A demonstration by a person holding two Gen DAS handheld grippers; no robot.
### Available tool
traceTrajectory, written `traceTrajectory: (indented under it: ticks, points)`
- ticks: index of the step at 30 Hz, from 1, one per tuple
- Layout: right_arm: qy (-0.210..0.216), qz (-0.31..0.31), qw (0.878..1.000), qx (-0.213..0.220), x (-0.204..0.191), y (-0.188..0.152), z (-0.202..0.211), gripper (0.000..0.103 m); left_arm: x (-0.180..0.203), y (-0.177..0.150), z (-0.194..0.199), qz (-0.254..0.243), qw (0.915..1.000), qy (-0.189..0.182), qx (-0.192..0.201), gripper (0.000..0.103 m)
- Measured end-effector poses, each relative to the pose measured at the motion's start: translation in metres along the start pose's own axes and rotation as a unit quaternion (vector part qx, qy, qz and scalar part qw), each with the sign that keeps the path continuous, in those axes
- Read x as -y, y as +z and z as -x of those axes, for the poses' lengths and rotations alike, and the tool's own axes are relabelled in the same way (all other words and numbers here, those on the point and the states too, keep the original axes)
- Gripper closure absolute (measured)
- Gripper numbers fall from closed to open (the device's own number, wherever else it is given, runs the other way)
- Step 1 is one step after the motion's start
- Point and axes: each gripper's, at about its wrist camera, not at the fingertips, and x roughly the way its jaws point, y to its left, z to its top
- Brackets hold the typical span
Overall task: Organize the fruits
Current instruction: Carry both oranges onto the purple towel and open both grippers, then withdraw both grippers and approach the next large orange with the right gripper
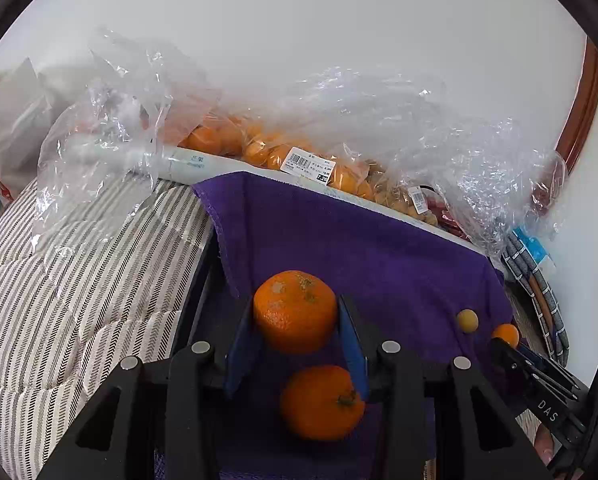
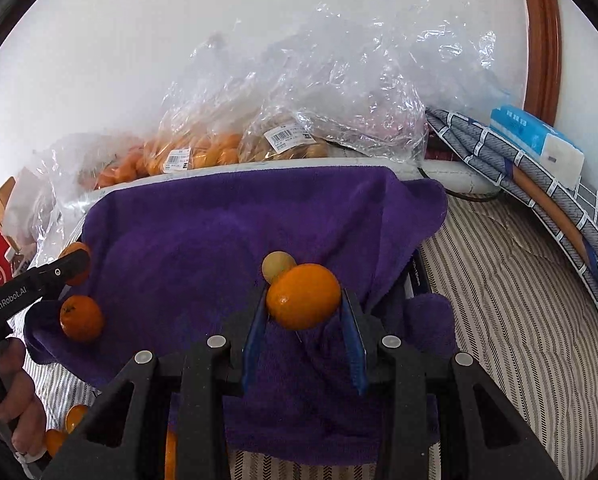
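My left gripper [image 1: 295, 312] is shut on a large orange mandarin [image 1: 295, 310] above a purple towel [image 1: 359, 232]. A second mandarin [image 1: 322, 402] lies on the towel just below it. My right gripper [image 2: 304, 300] is shut on a smooth orange [image 2: 303, 296] above the same towel [image 2: 219, 232]. A small yellowish fruit [image 2: 275, 266] lies on the towel right behind that orange. In the right wrist view the left gripper [image 2: 73, 266] holds its mandarin [image 2: 75, 250] at the left, and another mandarin [image 2: 81, 317] lies below it.
Clear plastic bags [image 1: 267, 148] of small oranges with price labels lie behind the towel against the white wall; they also show in the right wrist view [image 2: 203, 152]. A striped quilt [image 1: 71, 280] lies at the left. Folded grey cloth [image 2: 539, 184] and a tissue pack [image 2: 535, 140] sit at the right. Loose small oranges [image 2: 75, 418] lie low left.
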Motion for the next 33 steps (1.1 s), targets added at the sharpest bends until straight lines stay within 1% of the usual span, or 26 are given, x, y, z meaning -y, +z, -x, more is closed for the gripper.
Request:
traceTrajectory:
  ticks: [3, 12, 16, 18, 20, 22, 26, 28, 33]
  points:
    - [0.001, 0.003, 1.0, -0.009, -0.002, -0.002, -0.003, 0.066, 0.0, 0.0, -0.003, 0.001, 1.0, -0.001, -0.007, 0.063]
    - [0.0, 0.002, 1.0, -0.016, -0.001, -0.003, -0.005, 0.066, -0.001, 0.001, -0.009, -0.001, 0.9998, 0.0, -0.021, 0.063]
    - [-0.004, 0.002, 1.0, -0.01, -0.001, -0.003, -0.004, 0.066, 0.0, 0.001, -0.007, -0.003, 0.9998, -0.009, -0.016, 0.063]
    - [-0.004, 0.003, 1.0, -0.006, -0.001, -0.002, -0.003, 0.066, 0.003, 0.0, -0.006, -0.009, 0.9999, -0.007, -0.013, 0.063]
    - [-0.003, 0.002, 1.0, 0.0, 0.0, -0.002, 0.0, 0.064, 0.004, 0.0, -0.005, -0.013, 0.9998, -0.007, -0.012, 0.063]
    - [-0.003, 0.002, 1.0, 0.007, 0.0, -0.001, 0.003, 0.059, 0.003, 0.0, -0.004, -0.01, 0.9999, -0.01, -0.009, 0.063]
    - [0.001, -0.006, 1.0, 0.016, 0.002, 0.0, 0.008, 0.054, 0.002, -0.001, -0.001, -0.008, 0.9999, -0.01, -0.002, 0.063]
    - [0.004, -0.008, 1.0, 0.02, 0.002, 0.0, 0.011, 0.05, 0.003, -0.002, 0.001, -0.01, 0.9999, -0.01, 0.002, 0.062]
    - [0.003, 0.003, 0.999, 0.041, -0.004, -0.001, 0.02, 0.049, 0.004, -0.003, 0.01, -0.01, 0.9997, -0.016, 0.018, 0.056]
